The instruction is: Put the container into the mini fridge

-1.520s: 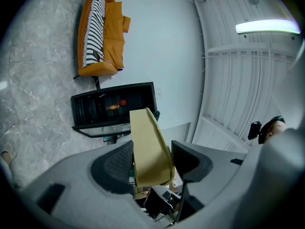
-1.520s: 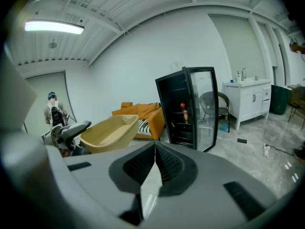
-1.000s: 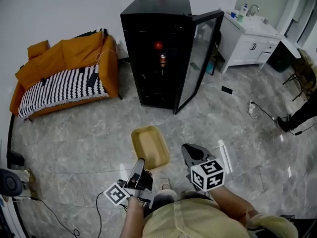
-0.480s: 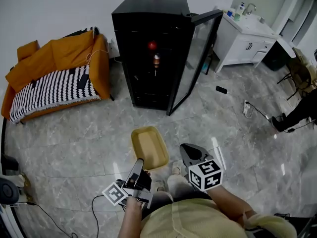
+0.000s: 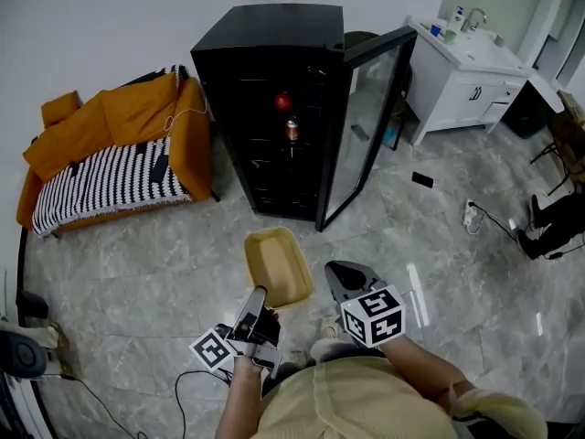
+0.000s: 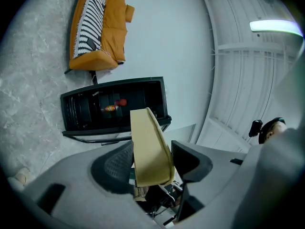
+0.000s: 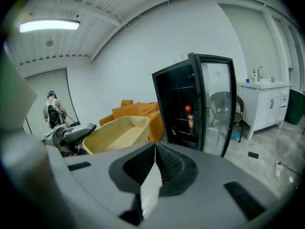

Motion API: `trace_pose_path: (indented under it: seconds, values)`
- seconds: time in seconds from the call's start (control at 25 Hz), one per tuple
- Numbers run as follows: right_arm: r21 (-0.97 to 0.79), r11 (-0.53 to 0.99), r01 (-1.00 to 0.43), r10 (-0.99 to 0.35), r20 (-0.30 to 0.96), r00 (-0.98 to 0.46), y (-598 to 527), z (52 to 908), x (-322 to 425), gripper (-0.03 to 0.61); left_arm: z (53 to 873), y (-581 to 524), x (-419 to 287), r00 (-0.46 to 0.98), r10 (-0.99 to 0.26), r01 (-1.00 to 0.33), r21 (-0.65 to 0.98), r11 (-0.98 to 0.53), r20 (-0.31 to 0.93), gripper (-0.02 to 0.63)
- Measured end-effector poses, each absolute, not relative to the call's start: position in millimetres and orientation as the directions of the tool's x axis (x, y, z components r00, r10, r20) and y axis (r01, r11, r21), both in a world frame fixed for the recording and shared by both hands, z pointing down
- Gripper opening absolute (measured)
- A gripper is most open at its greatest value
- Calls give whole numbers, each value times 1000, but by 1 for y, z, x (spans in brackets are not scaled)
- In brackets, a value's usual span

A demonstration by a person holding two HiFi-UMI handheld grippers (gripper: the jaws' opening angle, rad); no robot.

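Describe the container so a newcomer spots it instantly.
Find the black mini fridge with its glass door open, then look down the grey floor toward the person. The container is the shallow, empty tan tray gripped at its near end by the left gripper, the only open-topped tray in view.

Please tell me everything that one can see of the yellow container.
The container is a pale yellow rectangular tub with rounded corners and a raised rim, plastic by its look, and empty. It is held roughly level above the grey floor, some way short of the open mini fridge. Only the left gripper touches it: its jaws clamp the near wall.
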State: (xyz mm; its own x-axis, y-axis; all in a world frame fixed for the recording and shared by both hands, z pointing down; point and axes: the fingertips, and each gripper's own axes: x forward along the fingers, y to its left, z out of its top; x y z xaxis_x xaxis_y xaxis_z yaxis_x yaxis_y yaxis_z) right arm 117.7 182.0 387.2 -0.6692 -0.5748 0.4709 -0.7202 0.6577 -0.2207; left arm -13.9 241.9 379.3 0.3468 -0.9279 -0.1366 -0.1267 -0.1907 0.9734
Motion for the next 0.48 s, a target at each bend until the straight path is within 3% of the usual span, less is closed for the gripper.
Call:
trace_pose_path:
  seconds: [0.48]
  values:
    - [-238, 703, -670, -519, 473, -712, 137, 397, 135, 29, 391, 201, 4, 299, -951, -177, 975, -132, -75, 259]
